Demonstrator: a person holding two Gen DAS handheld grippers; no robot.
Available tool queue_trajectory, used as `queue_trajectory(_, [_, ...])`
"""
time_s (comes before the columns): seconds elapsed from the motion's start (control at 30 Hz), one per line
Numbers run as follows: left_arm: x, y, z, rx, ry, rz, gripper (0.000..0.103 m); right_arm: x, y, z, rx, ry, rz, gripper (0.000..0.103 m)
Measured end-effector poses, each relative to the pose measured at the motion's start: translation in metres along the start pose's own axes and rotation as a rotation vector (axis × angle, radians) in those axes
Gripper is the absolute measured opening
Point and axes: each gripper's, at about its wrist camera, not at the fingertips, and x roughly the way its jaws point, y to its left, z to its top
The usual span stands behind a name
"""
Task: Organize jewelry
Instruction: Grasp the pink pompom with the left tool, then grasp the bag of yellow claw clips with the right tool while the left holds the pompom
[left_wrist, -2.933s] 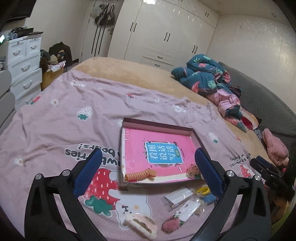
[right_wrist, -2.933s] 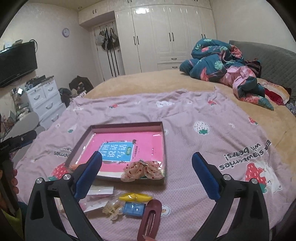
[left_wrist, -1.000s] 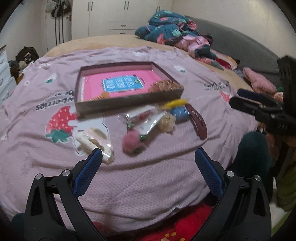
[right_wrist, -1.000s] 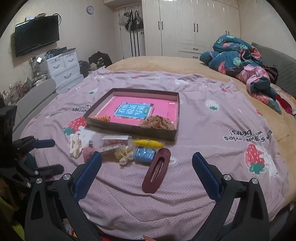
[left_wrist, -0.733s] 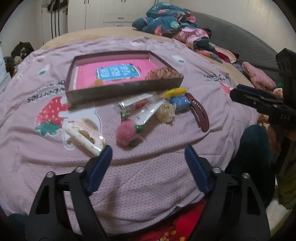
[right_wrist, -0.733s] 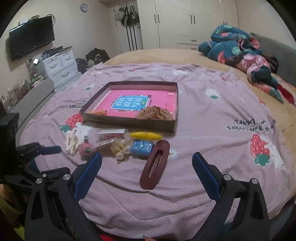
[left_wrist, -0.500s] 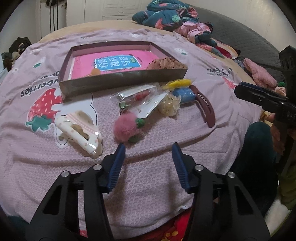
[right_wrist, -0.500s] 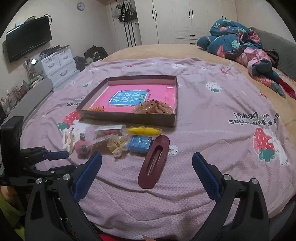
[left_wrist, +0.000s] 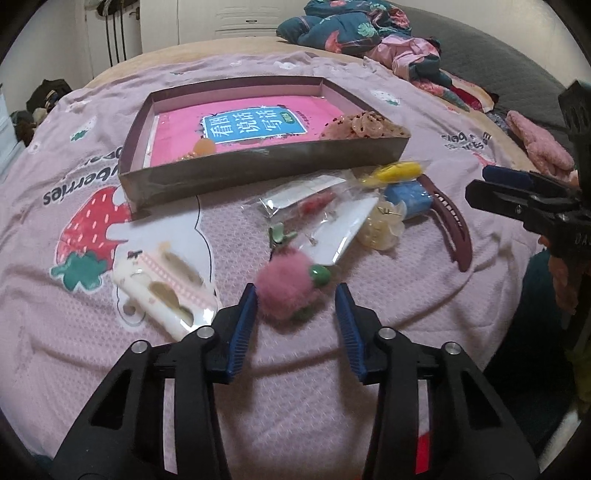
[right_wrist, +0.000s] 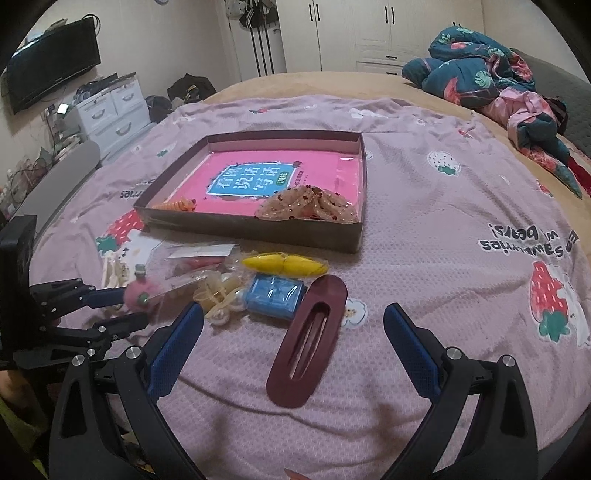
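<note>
A pink fluffy ball (left_wrist: 284, 291) with green bits lies on the purple bedspread, between the tips of my left gripper (left_wrist: 295, 293). The jaws are closing; the left pad is at the ball's edge and the right pad stands clear of it. The right wrist view shows the same gripper (right_wrist: 125, 308) at the ball (right_wrist: 142, 291). My right gripper (right_wrist: 293, 314) is wide open just above a maroon hair clip (right_wrist: 310, 339). Beyond stands a shallow brown box (right_wrist: 258, 229) holding a pink book, a scrunchie (right_wrist: 310, 206) and an orange coil tie (right_wrist: 177, 205).
Between ball and box lie a white hair claw (left_wrist: 162, 288), clear plastic packets (left_wrist: 314, 206), a cream pearl clip (right_wrist: 221, 295), a blue packet (right_wrist: 275, 295) and a yellow clip (right_wrist: 284, 266). Bundled clothes (right_wrist: 491, 81) lie at the far right of the bed.
Both grippers came down and closer to the items. The left jaws narrowed from wide open to flank the pink ball. The right jaws stayed wide.
</note>
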Motion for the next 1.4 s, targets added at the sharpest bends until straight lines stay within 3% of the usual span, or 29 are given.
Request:
queue_trajectory(0.5, [0.003,0.006,0.008,-0.012,-0.015,-0.024,0.027,0.059,0.007,0.028,-0.03,0.074,-0.026,0.096])
queue_trajectory(0.73, [-0.008,0.009,0.007,-0.037,-0.043,-0.046,0.026,0.076,0.014,0.034,-0.053,0.105,0.011,0.082])
queue_trajectory(1.1, [-0.016,0.012,0.007,-0.058,-0.057,-0.078,0.026,0.085,0.018,0.031,-0.06,0.103,0.046,0.084])
queue_trajectory(1.17, [-0.018,0.012,0.007,-0.061,-0.06,-0.077,0.026,0.084,0.018,0.03,-0.062,0.102,0.049,0.079])
queue_trajectory(1.2, [-0.018,0.012,0.007,-0.062,-0.062,-0.078,0.026,0.082,0.019,0.03,-0.066,0.106,0.067,0.06])
queue_trajectory(1.27, [-0.02,0.013,0.007,-0.067,-0.066,-0.076,0.026,0.079,0.018,0.03,-0.056,0.106,0.088,0.056])
queue_trajectory(1.33, [-0.022,0.014,0.007,-0.071,-0.072,-0.077,0.026,0.073,0.021,0.029,-0.073,0.088,0.082,0.045])
queue_trajectory(1.4, [-0.025,0.015,0.007,-0.073,-0.08,-0.075,0.026,0.066,0.022,0.028,-0.083,0.074,0.079,0.044])
